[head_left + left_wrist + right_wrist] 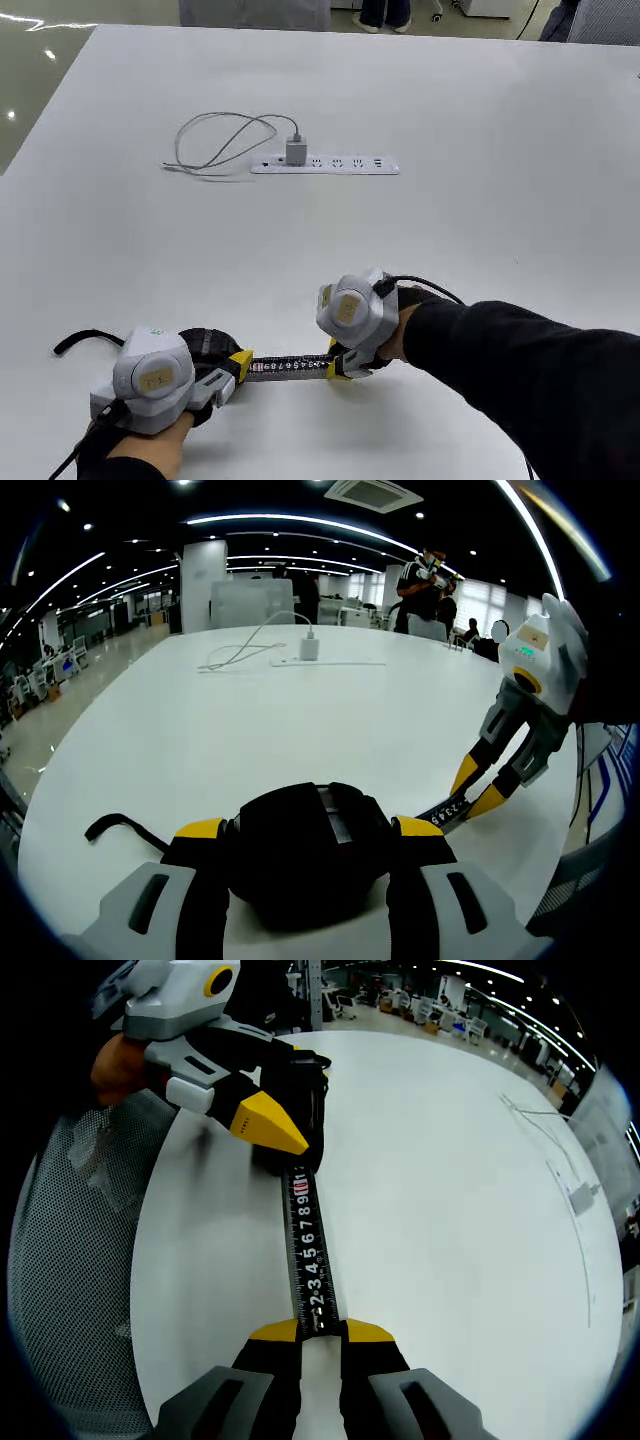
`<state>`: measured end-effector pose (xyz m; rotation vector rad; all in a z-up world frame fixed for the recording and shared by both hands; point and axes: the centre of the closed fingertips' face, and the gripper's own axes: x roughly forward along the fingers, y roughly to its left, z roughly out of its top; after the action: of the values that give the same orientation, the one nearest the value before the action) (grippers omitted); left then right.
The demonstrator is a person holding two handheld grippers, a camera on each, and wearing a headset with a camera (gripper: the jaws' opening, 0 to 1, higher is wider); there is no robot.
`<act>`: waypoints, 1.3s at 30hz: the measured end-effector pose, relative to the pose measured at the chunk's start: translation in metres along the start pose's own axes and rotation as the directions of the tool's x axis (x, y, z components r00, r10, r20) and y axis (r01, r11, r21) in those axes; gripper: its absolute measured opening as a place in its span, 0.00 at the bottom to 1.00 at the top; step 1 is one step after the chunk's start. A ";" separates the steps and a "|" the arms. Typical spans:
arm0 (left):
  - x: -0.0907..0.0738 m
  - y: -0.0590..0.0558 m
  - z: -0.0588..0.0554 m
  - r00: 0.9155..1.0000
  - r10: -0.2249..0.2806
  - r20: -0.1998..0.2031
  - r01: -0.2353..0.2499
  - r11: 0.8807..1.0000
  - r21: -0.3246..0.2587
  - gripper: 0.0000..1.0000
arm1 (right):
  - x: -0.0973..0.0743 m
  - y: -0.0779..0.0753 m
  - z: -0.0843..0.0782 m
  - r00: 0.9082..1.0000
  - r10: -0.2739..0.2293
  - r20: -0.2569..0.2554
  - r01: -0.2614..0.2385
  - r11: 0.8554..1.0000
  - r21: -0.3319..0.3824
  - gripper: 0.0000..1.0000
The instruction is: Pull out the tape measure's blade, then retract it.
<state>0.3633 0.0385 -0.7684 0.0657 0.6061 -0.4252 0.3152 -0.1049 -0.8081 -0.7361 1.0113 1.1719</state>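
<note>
A black tape measure case (305, 850) sits on the white table, clamped between the yellow-tipped jaws of my left gripper (235, 365). Its wrist strap (85, 340) trails off to the left. The black blade (308, 1260) with white numbers is drawn out a short way, about ten centimetres, lying flat on the table. My right gripper (320, 1332) is shut on the blade's end. In the head view the case (207, 345) is at lower left, the blade (290, 366) runs to the right gripper (340, 370), and the two grippers face each other.
A white power strip (325, 164) with a plugged charger and a looped grey cable (225, 140) lies mid-table, far from the grippers. The table (450, 220) is wide and white. People stand beyond its far edge.
</note>
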 end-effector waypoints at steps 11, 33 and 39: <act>0.000 0.000 0.000 1.000 -0.002 0.000 0.002 1.000 0.000 0.60 | 0.002 0.000 0.005 1.000 -0.005 -0.002 0.005 1.000 -0.006 0.10; 0.001 0.000 0.001 1.000 0.000 0.001 0.000 1.000 -0.002 0.60 | 0.006 0.002 0.014 1.000 -0.005 -0.011 0.004 1.000 -0.013 0.10; 0.001 -0.001 0.001 1.000 -0.003 -0.001 0.003 1.000 -0.004 0.60 | 0.006 0.001 0.015 1.000 -0.005 -0.007 0.005 1.000 -0.007 0.10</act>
<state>0.3638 0.0374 -0.7681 0.0618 0.6081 -0.4267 0.3182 -0.0884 -0.8080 -0.7487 1.0115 1.1694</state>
